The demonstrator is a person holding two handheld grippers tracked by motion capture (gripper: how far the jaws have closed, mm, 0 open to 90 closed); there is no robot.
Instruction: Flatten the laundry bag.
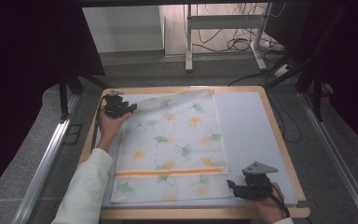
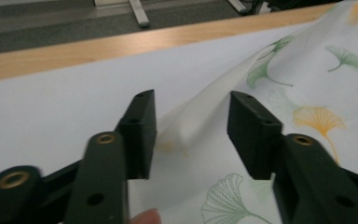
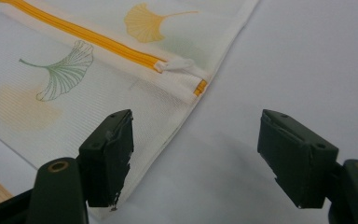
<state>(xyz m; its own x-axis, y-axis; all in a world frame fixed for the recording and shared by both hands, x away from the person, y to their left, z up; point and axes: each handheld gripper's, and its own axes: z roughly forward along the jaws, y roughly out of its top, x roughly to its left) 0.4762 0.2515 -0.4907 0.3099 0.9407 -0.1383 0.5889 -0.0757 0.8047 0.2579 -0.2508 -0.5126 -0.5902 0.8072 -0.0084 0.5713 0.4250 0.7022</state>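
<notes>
Here a white pillowcase (image 1: 170, 149) printed with green and yellow ginkgo leaves lies spread flat on the pale mat (image 1: 247, 126) that covers the wooden table (image 1: 279, 133). An orange zipper (image 1: 170, 172) runs across the pillowcase near the edge closest to the person, and its white pull (image 3: 175, 65) sits at the zipper's right end, as the right gripper view shows. The left gripper (image 1: 121, 108) is at the pillowcase's far left corner; its jaws stand partly apart, and a raised fold of the cloth (image 2: 193, 123) rises between them without either pad pressing on it. The left hand (image 1: 109, 123) rests on the mat just beside that corner, its white sleeve (image 1: 86, 191) running back along the pillowcase's left edge. The right gripper (image 1: 235, 186) is at the pillowcase's near right corner, jaws wide apart and holding nothing; one jaw hangs over the cloth's edge, the other over bare mat beside the pillowcase
</notes>
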